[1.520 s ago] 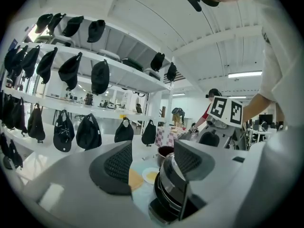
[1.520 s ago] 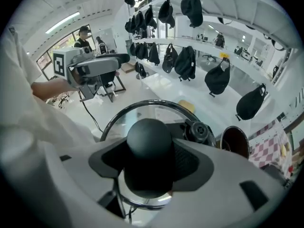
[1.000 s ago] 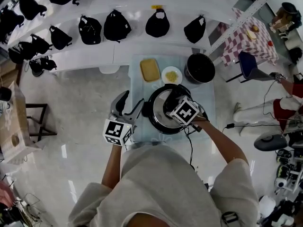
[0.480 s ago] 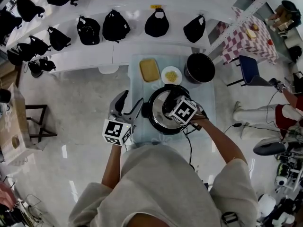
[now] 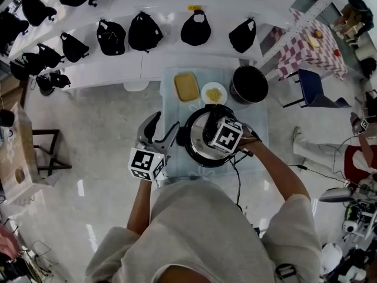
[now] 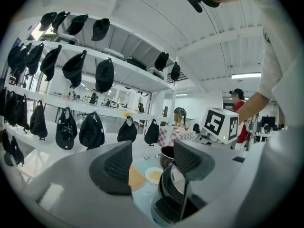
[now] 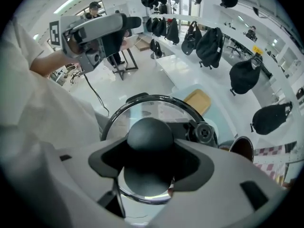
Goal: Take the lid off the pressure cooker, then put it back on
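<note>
Two tongs work over the blue-covered table point(image 5: 171, 81): the pressure cooker point(image 5: 197, 149) stands at its near edge, and the glass lid point(image 7: 142, 110) looks seated on it. Your right gripper point(image 7: 151, 156) is clenched on the lid's black knob point(image 7: 149, 129), so hold it squarely and lift with the rim level. Your left gripper point(image 6: 153, 164) hangs released and empty beside the cooker, and could brace the body.

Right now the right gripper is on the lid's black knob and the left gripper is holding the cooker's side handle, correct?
No. The left gripper holds nothing: the left gripper view shows its jaws apart and empty beside the pressure cooker. The right gripper is on the lid's black knob, as you said.
</note>
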`<state>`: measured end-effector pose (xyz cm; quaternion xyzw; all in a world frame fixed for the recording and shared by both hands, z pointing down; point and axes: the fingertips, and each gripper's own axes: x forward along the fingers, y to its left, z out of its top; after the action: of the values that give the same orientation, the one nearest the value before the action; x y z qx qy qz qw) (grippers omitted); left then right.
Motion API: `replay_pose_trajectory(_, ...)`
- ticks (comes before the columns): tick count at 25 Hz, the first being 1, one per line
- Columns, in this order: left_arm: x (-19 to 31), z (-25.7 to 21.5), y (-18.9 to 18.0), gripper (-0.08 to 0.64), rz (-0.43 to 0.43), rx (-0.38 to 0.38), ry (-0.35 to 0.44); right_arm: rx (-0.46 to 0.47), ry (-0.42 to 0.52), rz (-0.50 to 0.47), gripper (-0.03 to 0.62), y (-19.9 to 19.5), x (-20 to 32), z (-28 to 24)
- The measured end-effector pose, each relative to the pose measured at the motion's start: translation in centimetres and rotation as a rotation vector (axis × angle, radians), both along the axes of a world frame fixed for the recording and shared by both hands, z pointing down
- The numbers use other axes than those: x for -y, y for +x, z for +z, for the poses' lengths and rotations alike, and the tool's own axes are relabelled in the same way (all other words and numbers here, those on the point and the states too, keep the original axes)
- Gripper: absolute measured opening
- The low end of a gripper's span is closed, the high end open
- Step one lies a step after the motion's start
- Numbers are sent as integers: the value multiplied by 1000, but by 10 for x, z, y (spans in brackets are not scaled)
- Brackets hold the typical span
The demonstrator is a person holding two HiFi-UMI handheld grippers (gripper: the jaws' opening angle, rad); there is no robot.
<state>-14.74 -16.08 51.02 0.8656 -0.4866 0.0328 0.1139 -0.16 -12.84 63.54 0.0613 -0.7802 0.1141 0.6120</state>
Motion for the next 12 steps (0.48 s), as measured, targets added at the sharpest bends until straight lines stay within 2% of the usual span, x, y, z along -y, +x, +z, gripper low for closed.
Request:
replay_pose_trajectory(8, -2, -1, 0, 258, -6, 2, 0, -39, 2, -330, 276, -2, -14, 1)
replay_pose_trajectory(12, -1, -1, 4, 258, -2, 5, 1, -68, 2, -389, 278, -2, -17, 3)
